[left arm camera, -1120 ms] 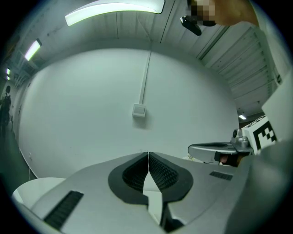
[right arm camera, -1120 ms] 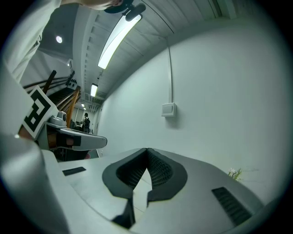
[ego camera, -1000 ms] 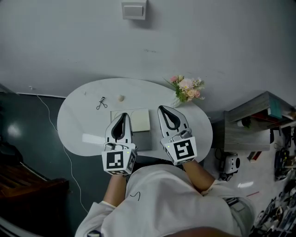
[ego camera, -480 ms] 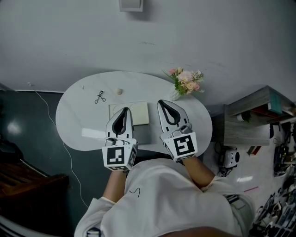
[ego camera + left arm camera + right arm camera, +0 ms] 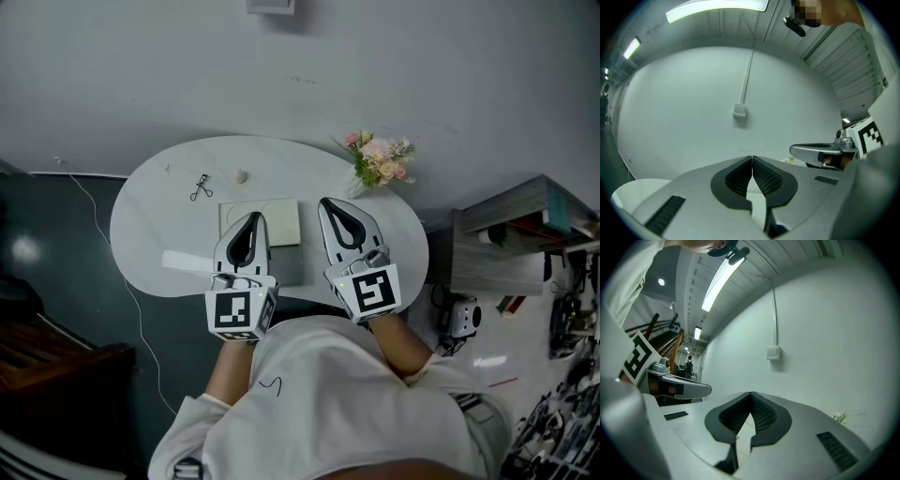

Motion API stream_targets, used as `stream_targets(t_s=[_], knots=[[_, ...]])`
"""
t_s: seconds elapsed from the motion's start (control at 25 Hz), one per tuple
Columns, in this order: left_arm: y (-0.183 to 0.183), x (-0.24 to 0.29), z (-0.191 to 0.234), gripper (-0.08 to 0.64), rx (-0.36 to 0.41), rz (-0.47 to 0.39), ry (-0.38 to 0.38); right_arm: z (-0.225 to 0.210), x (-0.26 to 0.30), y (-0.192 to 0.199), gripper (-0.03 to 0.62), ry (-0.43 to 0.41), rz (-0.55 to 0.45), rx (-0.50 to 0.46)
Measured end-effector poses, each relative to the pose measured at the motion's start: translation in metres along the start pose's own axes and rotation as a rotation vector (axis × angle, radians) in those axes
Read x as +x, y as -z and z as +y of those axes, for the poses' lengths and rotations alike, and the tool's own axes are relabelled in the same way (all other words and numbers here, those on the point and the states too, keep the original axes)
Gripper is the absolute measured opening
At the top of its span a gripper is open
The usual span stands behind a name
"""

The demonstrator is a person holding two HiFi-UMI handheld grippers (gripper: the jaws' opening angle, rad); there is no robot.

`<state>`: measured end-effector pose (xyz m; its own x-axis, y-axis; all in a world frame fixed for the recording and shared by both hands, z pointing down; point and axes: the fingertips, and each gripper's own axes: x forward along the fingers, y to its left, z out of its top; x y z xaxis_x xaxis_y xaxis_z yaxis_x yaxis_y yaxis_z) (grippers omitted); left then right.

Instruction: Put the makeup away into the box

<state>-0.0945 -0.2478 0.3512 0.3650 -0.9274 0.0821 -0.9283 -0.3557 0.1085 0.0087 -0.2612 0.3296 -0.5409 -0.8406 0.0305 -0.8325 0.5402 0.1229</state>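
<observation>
A pale square box (image 5: pixel 265 225) with a grey part at its near side lies on the white oval table (image 5: pixel 169 187). Beyond it at the back left lie a dark eyelash curler (image 5: pixel 200 187) and a small beige round item (image 5: pixel 241 175). My left gripper (image 5: pixel 249 217) hovers over the box's left part, level, jaws shut and empty. My right gripper (image 5: pixel 330 202) hangs just right of the box, also shut on nothing. In the left gripper view the left gripper (image 5: pixel 752 158) shows closed tips; in the right gripper view the right gripper (image 5: pixel 750 394) does too.
A small bunch of pink flowers (image 5: pixel 378 163) stands at the table's back right edge. A grey shelf unit (image 5: pixel 511 239) stands to the right, with clutter on the floor. A white cable (image 5: pixel 108 239) trails down the dark floor at left. A wall plate (image 5: pixel 739 110) is ahead.
The view has shifted slightly; the table and flowers sit a little higher in the frame. Both grippers keep their places over the table's near half, still shut.
</observation>
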Motion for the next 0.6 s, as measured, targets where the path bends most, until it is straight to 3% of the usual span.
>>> stream_targets(t_s=[0.6], knots=[[0.0045, 0.0019, -0.0015, 0.021, -0.007, 0.013, 0.01, -0.005, -0.0028, 0.0031, -0.003, 0.015, 0.03, 0.011]])
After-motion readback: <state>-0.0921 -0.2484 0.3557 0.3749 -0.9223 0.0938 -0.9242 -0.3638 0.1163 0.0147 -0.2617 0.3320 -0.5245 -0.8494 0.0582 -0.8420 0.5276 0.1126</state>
